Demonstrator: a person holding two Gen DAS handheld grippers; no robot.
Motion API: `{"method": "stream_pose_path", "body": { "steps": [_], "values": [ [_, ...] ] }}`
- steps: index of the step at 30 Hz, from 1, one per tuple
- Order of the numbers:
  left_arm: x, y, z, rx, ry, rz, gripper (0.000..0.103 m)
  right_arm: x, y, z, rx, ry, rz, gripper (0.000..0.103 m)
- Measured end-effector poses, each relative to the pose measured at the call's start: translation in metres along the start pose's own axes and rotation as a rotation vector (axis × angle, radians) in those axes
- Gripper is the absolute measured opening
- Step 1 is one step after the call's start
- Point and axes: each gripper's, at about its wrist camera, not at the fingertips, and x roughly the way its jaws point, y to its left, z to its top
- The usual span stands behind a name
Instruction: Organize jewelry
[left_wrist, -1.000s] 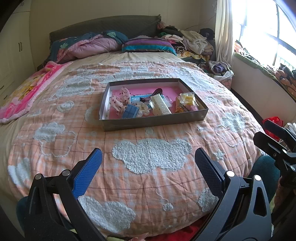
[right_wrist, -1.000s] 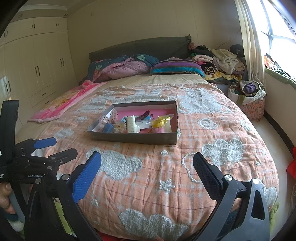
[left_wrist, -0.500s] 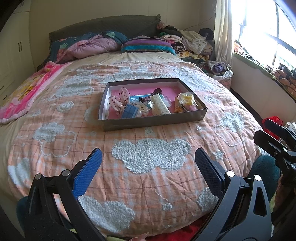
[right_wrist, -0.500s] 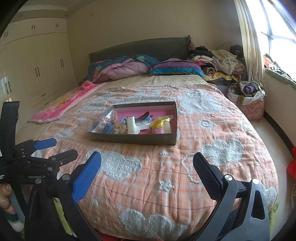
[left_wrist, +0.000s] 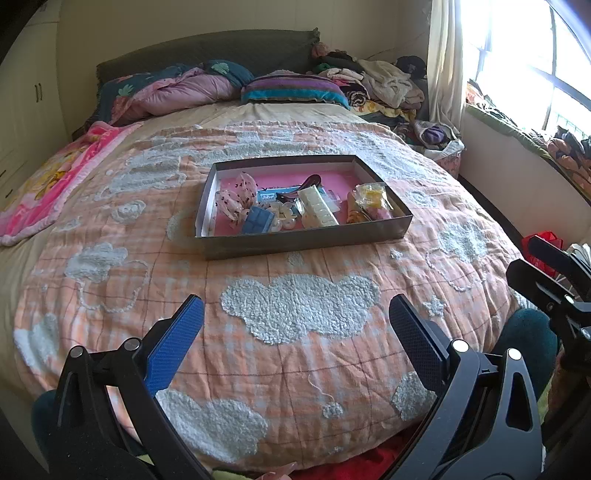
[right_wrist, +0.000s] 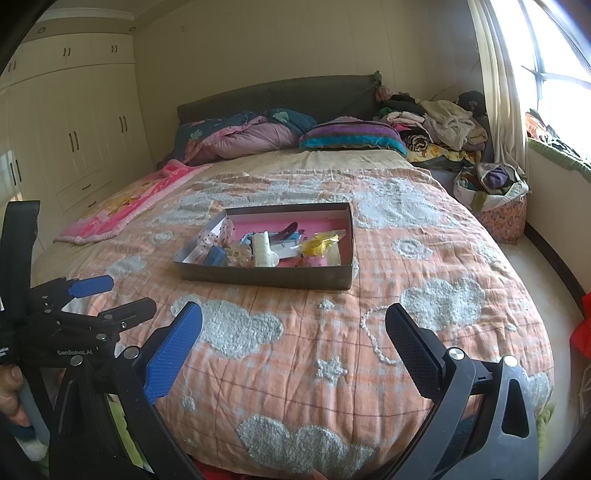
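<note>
A grey tray (left_wrist: 295, 242) with a pink floor sits mid-bed; it also shows in the right wrist view (right_wrist: 258, 278). It holds a white pill-style organizer (left_wrist: 317, 208), a blue case (left_wrist: 258, 221), a spotted pink pouch (left_wrist: 236, 195), a yellow packet (left_wrist: 371, 195) and small hair clips. My left gripper (left_wrist: 295, 321) is open and empty, low over the bed's near edge, well short of the tray. My right gripper (right_wrist: 293, 325) is open and empty, also short of the tray. The left gripper shows at the left of the right wrist view (right_wrist: 107, 299).
An orange checked quilt (left_wrist: 295, 350) with white clouds covers the bed. Pillows and a heap of clothes (left_wrist: 373, 85) lie at the headboard. A pink blanket (left_wrist: 48, 181) hangs on the left side. A laundry bag (right_wrist: 491, 199) and window are right; wardrobes (right_wrist: 74, 140) are left.
Both grippers have edged very slightly toward the bed; the tray sits a touch lower in both views. Jaws stay open.
</note>
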Motion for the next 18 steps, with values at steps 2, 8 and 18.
{"method": "stream_pose_path", "body": {
  "steps": [2, 8, 18],
  "values": [
    [-0.0003, 0.0004, -0.0004, 0.003, 0.002, 0.004, 0.094, -0.0012, 0.0009, 0.0002, -0.003, -0.004, -0.001, 0.099],
    [-0.0001, -0.0004, -0.0005, 0.004, -0.004, 0.001, 0.094, -0.0045, 0.0001, 0.0011, 0.001, -0.013, -0.004, 0.099],
    [0.0001, -0.0006, 0.0008, -0.009, -0.004, -0.002, 0.094, -0.0052, 0.0000, 0.0017, 0.001, -0.012, -0.007, 0.099]
  ]
}}
